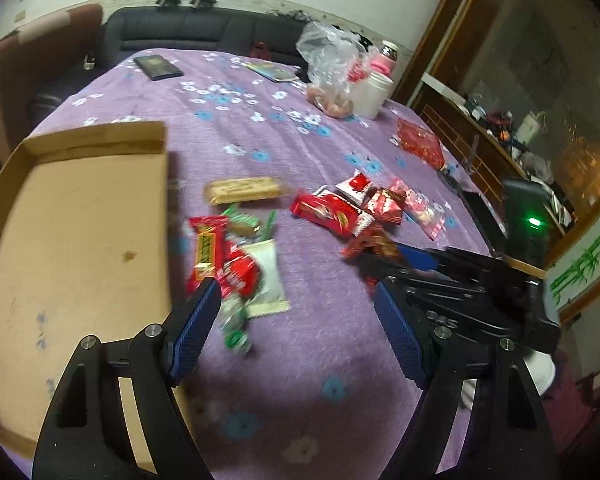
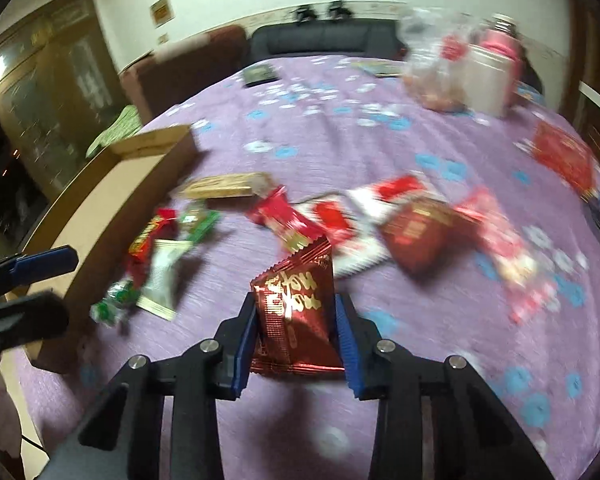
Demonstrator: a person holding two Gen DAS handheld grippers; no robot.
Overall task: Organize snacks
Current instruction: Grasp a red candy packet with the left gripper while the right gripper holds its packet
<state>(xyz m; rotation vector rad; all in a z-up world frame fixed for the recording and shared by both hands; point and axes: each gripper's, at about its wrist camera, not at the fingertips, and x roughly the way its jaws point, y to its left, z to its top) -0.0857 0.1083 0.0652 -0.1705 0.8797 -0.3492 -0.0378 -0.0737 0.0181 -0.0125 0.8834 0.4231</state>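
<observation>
Readable text is scarce. Right gripper body [image 1: 440, 318], seen from the left wrist, has raised letters that look like "DAS". Dark red foil packet [image 2: 296, 312] carries gold lettering, upside down and blurred, not legible. Print on the other snack wrappers is too smeared to read.

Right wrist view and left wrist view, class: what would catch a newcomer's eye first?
The dark red foil packet pinched upright in the right gripper, at the picture's centre. Next, the red and green snacks scattered on the purple flowered cloth, beside the empty cardboard box on the left.
</observation>
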